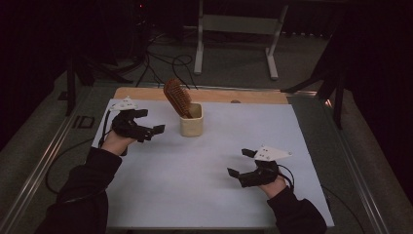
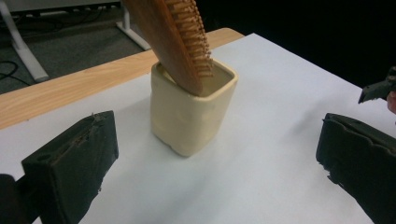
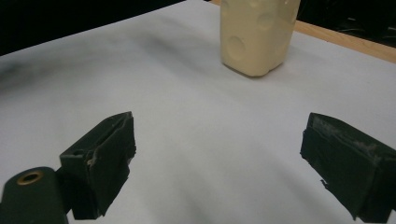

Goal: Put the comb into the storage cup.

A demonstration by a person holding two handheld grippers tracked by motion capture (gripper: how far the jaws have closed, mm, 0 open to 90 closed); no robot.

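Wooden hairbrush [image 1: 176, 97] standing tilted in cream cup [image 1: 191, 121], at mat's far centre. Left gripper [image 1: 152, 131] just left of cup, jaws wide, empty. Right gripper [image 1: 239, 164] well apart, nearer, jaws wide, empty. Risk: tall leaning brush makes cup top-heavy; sideways jaw contact likely tips cup.

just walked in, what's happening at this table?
A person holds a two-jaw gripper in each hand over a table covered with white paper. A wooden hairbrush stands tilted, handle down, in a cream cup near the far edge. The left gripper is open beside the cup and points at it. The right gripper is open too, farther back toward the person. Neither touches the cup or the brush.
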